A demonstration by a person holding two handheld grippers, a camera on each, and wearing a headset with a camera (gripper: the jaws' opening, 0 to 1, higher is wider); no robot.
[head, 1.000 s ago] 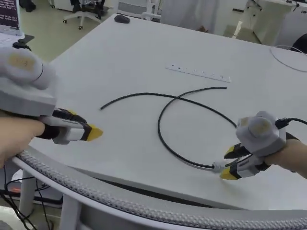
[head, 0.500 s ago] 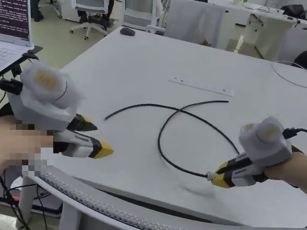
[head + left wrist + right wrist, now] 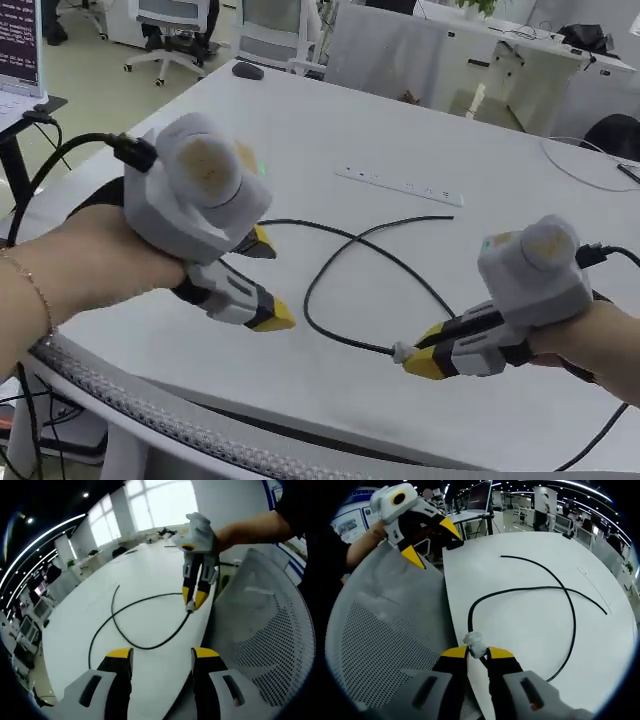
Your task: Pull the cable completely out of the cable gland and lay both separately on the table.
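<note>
Right gripper (image 3: 418, 360) — jaws clamped on white cable gland (image 3: 402, 352), near worktop (image 3: 300, 120) front edge. Black cable (image 3: 306, 292) seated in gland, looped across worktop, crossing itself. Left gripper (image 3: 268, 282) — jaws apart, empty, above worktop.

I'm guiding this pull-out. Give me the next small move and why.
Probably bring the open left gripper to the black cable just beyond the white cable gland and close on it. The right gripper is shut on the cable gland with the cable running into it, so a second grip seems needed to pull them apart.
</note>
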